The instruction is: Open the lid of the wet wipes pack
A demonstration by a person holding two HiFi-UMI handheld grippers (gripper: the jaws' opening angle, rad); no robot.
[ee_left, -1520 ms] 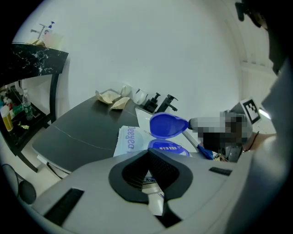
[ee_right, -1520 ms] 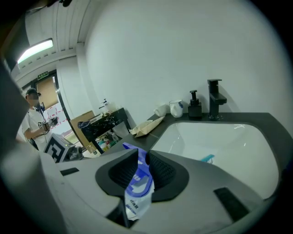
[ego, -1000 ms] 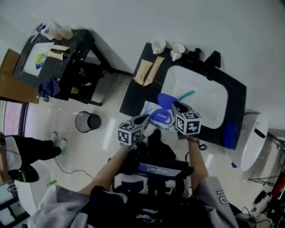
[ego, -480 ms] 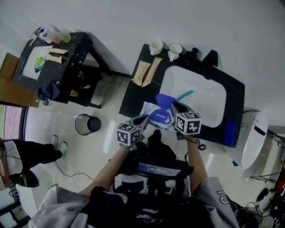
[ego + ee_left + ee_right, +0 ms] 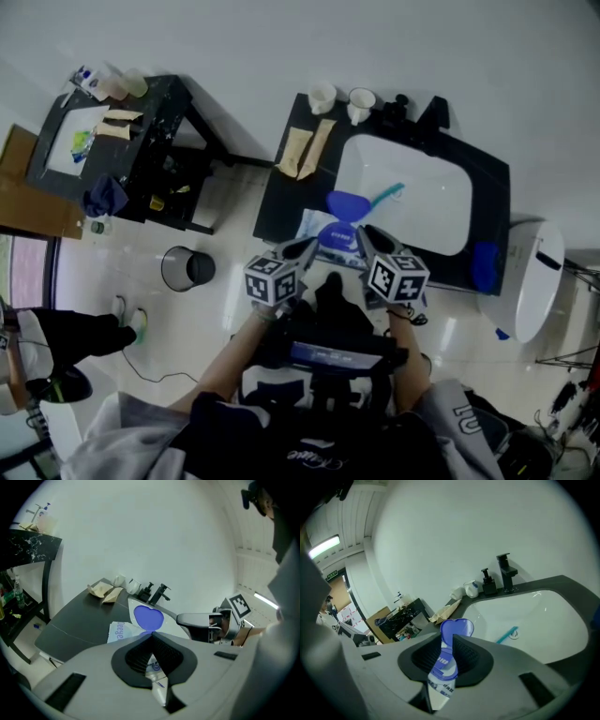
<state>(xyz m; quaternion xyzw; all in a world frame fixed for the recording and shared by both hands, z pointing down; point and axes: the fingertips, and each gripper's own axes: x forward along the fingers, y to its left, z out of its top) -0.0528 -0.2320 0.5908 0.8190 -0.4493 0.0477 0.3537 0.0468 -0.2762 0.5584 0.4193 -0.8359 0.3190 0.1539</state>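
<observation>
The wet wipes pack (image 5: pixel 323 232) lies on the front of the black counter (image 5: pixel 281 202), left of the sink. Its blue heart-shaped lid (image 5: pixel 346 204) stands up open. My left gripper (image 5: pixel 305 247) is shut on the pack's near edge; in the left gripper view its jaws (image 5: pixel 152 634) meet over the pack (image 5: pixel 117 631), with the lid (image 5: pixel 149 617) beyond. My right gripper (image 5: pixel 366 232) sits just short of the lid, apart from it. In the right gripper view its jaws (image 5: pixel 446 641) stand a narrow gap apart, and the lid (image 5: pixel 458 628) shows above and through that gap.
A white sink basin (image 5: pixel 422 211) holds a teal stick (image 5: pixel 389 195). A black tap (image 5: pixel 403 103), two white cups (image 5: pixel 323 97) and tan cloths (image 5: pixel 305 150) sit at the counter's back. A bin (image 5: pixel 187 269) and cluttered side table (image 5: pixel 141 141) stand left, a toilet (image 5: pixel 534 281) right.
My right gripper has drawn back toward me, away from the lid it was at. The lid stays up. The left gripper holds its place on the pack.
</observation>
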